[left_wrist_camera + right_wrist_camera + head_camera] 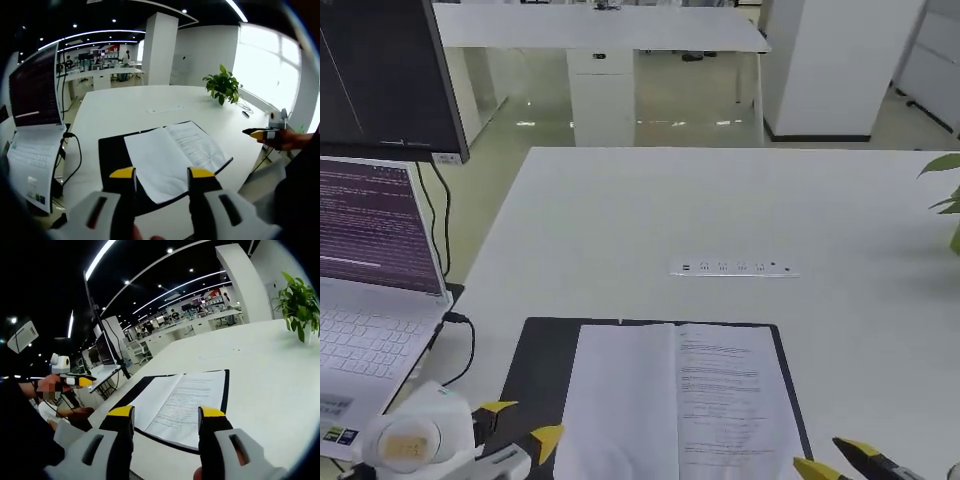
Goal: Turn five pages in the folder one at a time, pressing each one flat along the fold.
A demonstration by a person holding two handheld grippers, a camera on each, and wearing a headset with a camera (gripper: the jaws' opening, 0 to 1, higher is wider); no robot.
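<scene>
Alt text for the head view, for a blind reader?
A black folder lies open on a white table, white pages showing. The yellow-tipped left gripper and right gripper are held open near its bottom corners; a white laptop sits left.

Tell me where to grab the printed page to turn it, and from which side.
Grip the printed page by its outer right edge, near the lower corner, coming from the right with the right gripper. It lies flat, bound at the centre fold, so that edge is likely free.

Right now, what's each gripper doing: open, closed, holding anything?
Left gripper: fingers open, holding nothing.
Right gripper: fingers open, holding nothing.
</scene>
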